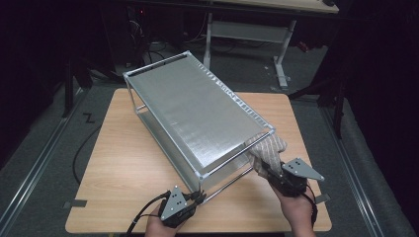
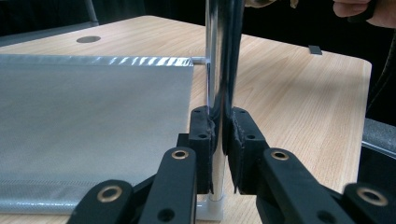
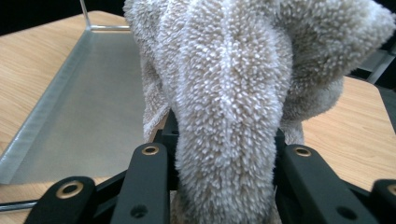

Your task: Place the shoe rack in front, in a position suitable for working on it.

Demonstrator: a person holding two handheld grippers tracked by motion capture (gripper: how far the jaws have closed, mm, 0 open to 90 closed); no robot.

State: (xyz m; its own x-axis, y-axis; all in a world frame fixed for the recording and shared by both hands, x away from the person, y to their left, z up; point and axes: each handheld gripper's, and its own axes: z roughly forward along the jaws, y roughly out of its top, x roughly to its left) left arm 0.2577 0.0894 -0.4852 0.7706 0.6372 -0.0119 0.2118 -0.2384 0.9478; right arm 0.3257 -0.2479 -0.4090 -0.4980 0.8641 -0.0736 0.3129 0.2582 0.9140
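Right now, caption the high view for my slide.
Left gripper clamps the metal rack's corner post while right gripper presses a beige towel against its near end.

beige cloth (image 1: 267,147), silver rack (image 1: 197,111), light wood table (image 1: 123,163)

Both hands in at the near edge, each gripper clamped tight.

The left gripper (image 1: 197,196), held low in the left hand (image 1: 157,224), points forward with its jaws pinched shut on a thin upright chrome post (image 2: 219,70). The right gripper (image 1: 264,168), gripped by the right hand (image 1: 296,207), angles up and to the left, its jaws closed on a fluffy beige terry cloth (image 3: 233,93).
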